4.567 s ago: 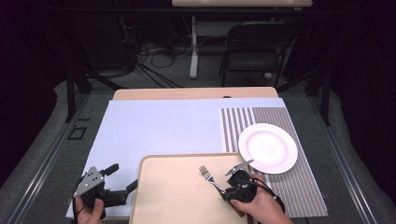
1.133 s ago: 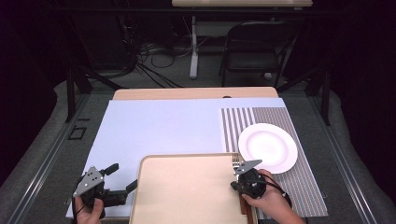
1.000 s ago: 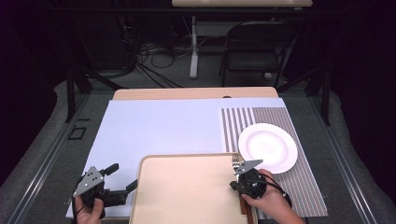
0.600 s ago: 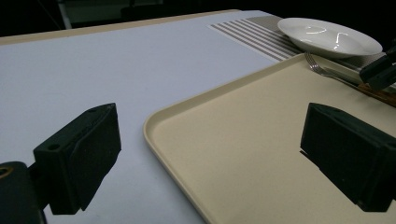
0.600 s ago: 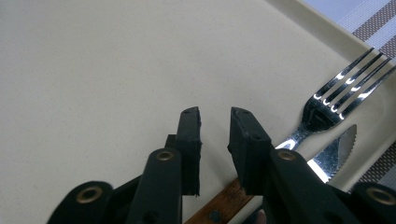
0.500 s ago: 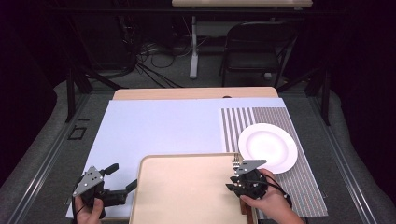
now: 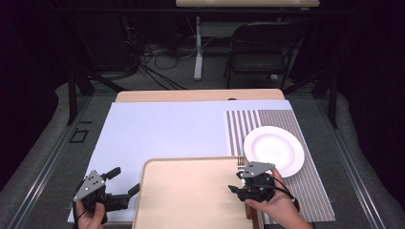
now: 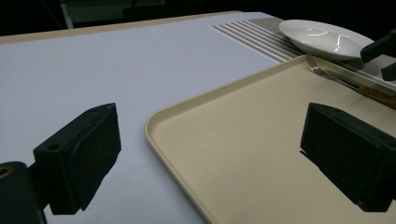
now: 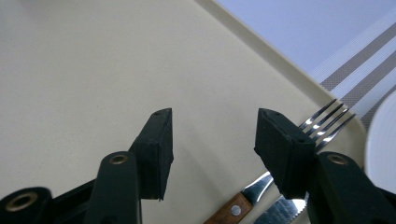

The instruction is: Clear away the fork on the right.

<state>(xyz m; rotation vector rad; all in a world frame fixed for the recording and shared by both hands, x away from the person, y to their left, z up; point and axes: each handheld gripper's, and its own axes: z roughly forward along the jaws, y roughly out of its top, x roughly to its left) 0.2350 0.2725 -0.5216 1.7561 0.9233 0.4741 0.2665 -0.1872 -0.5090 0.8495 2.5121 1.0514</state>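
- Right gripper [image 7: 241,183]: held low over the right end of the tray [image 7: 191,200], near its far right corner; jaws spread with nothing between them, just been opening; pointing left across the tray in the high view.
- Right hand [image 7: 272,205]: entering from the bottom edge, wrapped around the gripper body from behind; grey three-cornered plate on top facing up.
- Fork [image 9: 322,122]: lying flat on the tray at its right rim, just beside the right-hand jaw in the right gripper view and outside the gap; tines pointing toward the far corner of the tray and toward the plate [image 7: 273,150]; released, not pinched.
- Knife [image 9: 280,207]: serrated blade next to the fork, low in the right gripper view, partly hidden behind the jaw.
- Wooden handle [image 9: 229,212]: riveted, lying beside the blade; hard to tell which piece it belongs to.
- Left gripper [image 7: 126,186]: at the tray's left rim, jaws spread wide, pinching nothing; one jaw over the pale blue mat [image 7: 167,129], the other over the tray.
- Left hand [image 7: 88,214]: low at the near left corner of the table, gripping the body from below.
- Plate: white, resting on the striped placemat [image 7: 305,191], beyond the tray's right corner.
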